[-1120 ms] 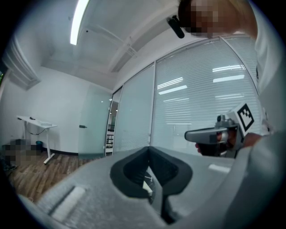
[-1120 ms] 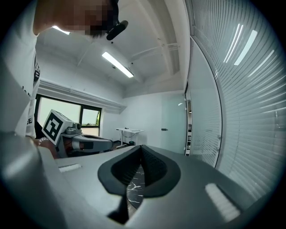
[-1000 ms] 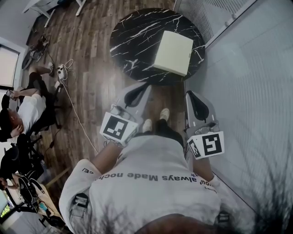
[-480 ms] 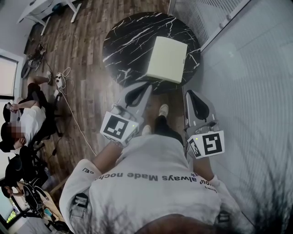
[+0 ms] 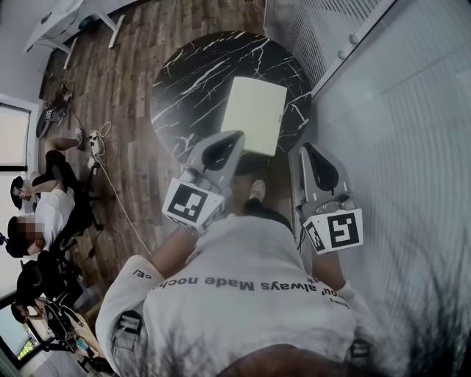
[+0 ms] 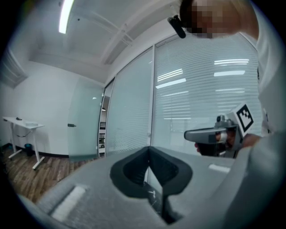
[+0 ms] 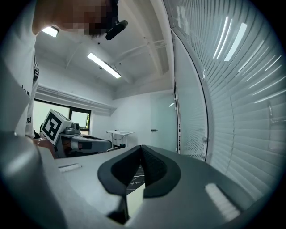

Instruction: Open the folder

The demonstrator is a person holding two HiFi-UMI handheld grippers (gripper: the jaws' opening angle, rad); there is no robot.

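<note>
A pale cream folder lies closed on the right part of a round black marble table. My left gripper is shut with nothing in it, its tips over the table's near edge just below the folder's near left corner. To the right, past the table's rim, my right gripper is shut and empty too. In the left gripper view the pads meet at the left gripper, with the right gripper beside it. In the right gripper view the right gripper is closed, and a strip of the folder shows below.
A glass wall with blinds runs close along the right. On the wooden floor to the left lie a power strip and cable. Seated people and chairs fill the far left. A white desk stands at the top left.
The table and folder have come nearer in the head view, sliding down and left. Both grippers, still shut, now reach the table's near edge.
</note>
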